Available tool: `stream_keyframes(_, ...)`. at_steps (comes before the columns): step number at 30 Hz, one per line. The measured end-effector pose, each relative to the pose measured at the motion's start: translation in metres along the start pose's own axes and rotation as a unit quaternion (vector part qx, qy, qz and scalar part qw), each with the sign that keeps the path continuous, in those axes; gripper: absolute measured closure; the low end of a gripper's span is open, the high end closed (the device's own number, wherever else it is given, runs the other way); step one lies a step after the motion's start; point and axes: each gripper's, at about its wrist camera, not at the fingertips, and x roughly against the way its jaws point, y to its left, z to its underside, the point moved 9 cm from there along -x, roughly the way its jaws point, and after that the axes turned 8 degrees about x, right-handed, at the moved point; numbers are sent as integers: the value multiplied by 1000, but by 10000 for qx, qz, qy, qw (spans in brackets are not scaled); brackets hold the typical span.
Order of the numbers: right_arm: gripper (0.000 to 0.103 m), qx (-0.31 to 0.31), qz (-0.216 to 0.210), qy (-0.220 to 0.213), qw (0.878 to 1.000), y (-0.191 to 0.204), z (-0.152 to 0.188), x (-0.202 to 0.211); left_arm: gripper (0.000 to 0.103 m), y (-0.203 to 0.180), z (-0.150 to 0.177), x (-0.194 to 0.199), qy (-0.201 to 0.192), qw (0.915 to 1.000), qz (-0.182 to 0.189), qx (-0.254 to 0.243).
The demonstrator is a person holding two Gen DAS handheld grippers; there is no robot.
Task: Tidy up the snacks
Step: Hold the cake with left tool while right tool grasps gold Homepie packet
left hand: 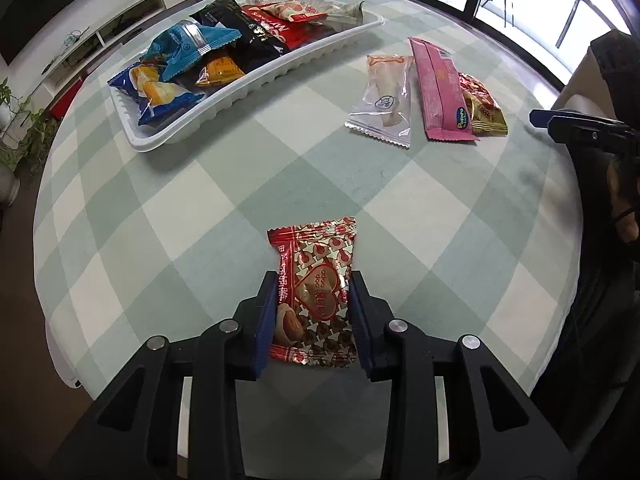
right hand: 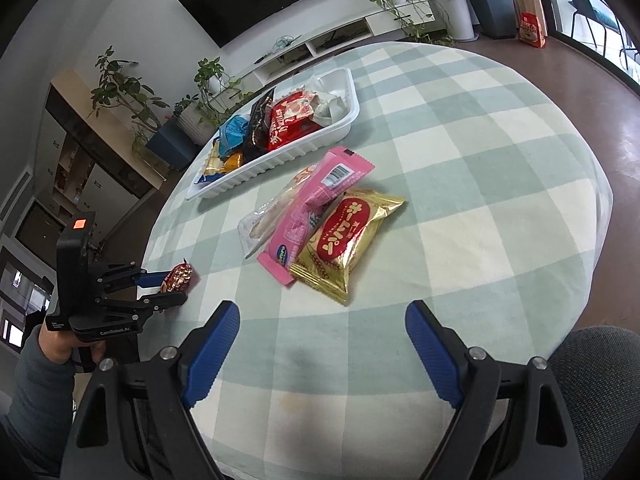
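Observation:
My left gripper (left hand: 314, 280) points steeply down at the checked tablecloth, its blue pads pressed on both sides of a red and gold snack packet (left hand: 316, 248) that lies flat. The right wrist view shows this gripper (right hand: 172, 288) and packet (right hand: 179, 278) at the table's left edge. My right gripper (right hand: 322, 308) stands open over bare cloth, just short of a gold packet (right hand: 348, 236), a pink bar (right hand: 316, 204) and a clear packet (right hand: 268, 212) in a loose pile. A white tray (left hand: 256, 80) further back holds several snacks.
The round table drops off on all sides. A grey chair back (right hand: 592, 380) sits at my lower right. Potted plants (right hand: 208, 92), a low white shelf and a wall screen stand beyond the tray. A red bag (right hand: 532, 30) rests on the floor by the window.

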Motion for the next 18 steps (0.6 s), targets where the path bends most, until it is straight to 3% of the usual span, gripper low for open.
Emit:
stream_keyframes(7, 19, 19, 186, 12, 9998, -5, -4, -3, 73, -6, 4, 10, -299, 9981, 161, 514)
stream_keyframes(13, 34, 81, 540, 89, 9985, -14, -15, -15, 73, -18, 10, 27, -730, 9886, 495, 1223)
stream_keyframes(18, 37, -107, 650, 330, 9973, -20, -22, -33, 73, -31, 14, 31, -979, 9792, 761, 1603)
